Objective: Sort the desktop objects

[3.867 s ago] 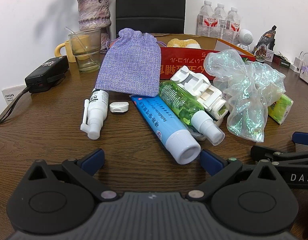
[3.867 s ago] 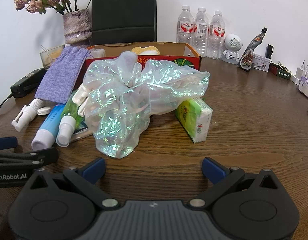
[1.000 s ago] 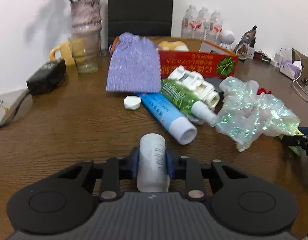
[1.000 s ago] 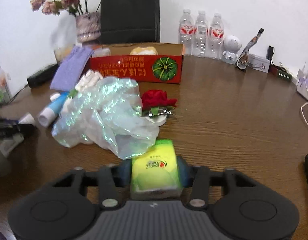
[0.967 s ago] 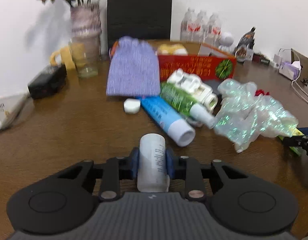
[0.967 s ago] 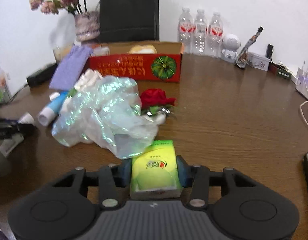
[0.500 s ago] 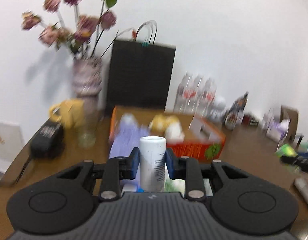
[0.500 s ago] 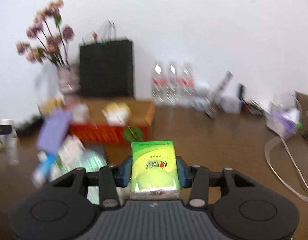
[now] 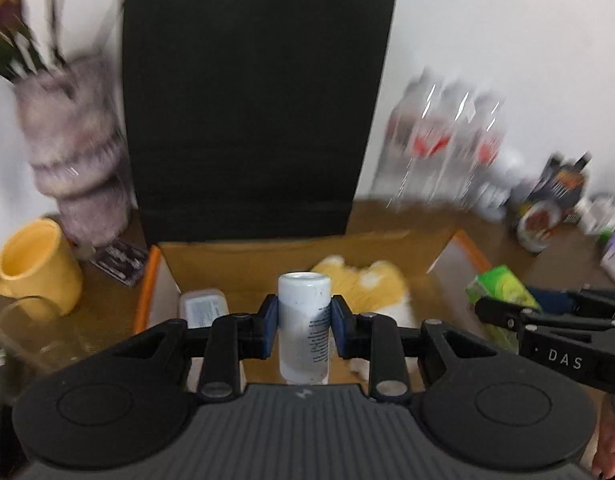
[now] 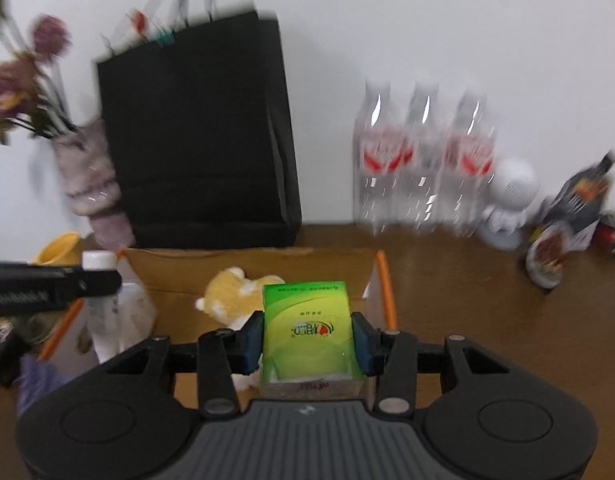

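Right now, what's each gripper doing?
Left gripper: closed on the white bottle.
Right gripper: closed on the green tissue pack.

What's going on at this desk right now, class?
A person is sorting desk clutter with two handheld grippers. The left gripper is shut on a white spray bottle, the right gripper on a green tissue pack. Both are held above the open cardboard box, which already contains a yellow plush toy; neither item has been released.

Black ribbed gripper [image 9: 303,322], blue jaws, silver screws
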The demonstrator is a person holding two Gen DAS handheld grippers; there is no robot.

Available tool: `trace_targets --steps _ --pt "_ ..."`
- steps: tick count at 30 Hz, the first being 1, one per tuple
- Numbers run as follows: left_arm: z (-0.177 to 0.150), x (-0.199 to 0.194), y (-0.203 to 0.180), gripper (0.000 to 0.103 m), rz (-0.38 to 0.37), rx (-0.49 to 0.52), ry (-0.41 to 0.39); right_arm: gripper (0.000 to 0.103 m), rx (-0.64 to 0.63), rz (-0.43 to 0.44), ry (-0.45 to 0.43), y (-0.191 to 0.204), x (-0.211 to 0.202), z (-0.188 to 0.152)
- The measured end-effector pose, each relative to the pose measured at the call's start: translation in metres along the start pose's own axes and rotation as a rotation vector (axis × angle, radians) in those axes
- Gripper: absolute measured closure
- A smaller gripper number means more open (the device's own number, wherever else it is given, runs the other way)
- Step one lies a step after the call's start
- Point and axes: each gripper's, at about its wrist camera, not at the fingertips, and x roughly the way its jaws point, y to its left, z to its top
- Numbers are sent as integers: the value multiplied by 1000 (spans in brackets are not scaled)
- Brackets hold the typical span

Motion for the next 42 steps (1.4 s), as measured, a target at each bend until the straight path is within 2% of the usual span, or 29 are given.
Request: trace_targets --steps 2,3,4,5,6,7,8,9,13,16,19,22,25,30,33,36,38,42 --pt "6 32 0 74 27 1 52 58 -8 -34 12 0 27 5" --pt "8 48 1 69 41 2 79 57 3 -52 8 -2 38 8" --pt "10 52 -1 60 70 7 65 52 8 -66 9 -3 45 10" --pt "10 51 -4 42 102 22 41 48 10 -80 12 -4 52 12" --pt "9 46 -7 33 104 49 17 39 9 -84 10 -7 54 14" --pt "7 41 -9 29 104 77 -6 30 8 -78 3 -8 54 15" --pt "5 36 -12 26 104 105 -30 26 8 -68 -5 -10 52 15" --pt "6 33 -11 26 100 106 -23 23 14 -63 -12 -13 48 14" --pt "2 11 -1 21 77 42 11 22 47 -39 -5 -21 24 10" --pt "-7 -9 0 20 69 46 30 21 52 15 44 -21 2 1" --pt "-22 -33 4 18 38 26 51 21 20 68 89 -13 -23 -12" --pt "-43 -64 7 15 35 21 32 20 -18 89 73 -3 -59 -30" --pt "-78 -112 6 6 23 32 -81 17 -30 116 37 7 -98 -55" --pt "-143 -176 -4 1 4 -19 -169 14 -71 132 -36 31 -159 -109" --pt "-187 -201 -17 0 38 -35 -216 14 -93 136 -83 45 -188 -148" --pt "-227 -219 -27 0 96 -40 -232 14 -79 88 -109 54 -211 -191" --pt "-251 -229 -30 0 99 -41 -221 14 -62 45 -119 56 -225 -220" --pt "-285 -229 -37 0 109 -33 -182 12 -69 28 -96 57 -245 -265"
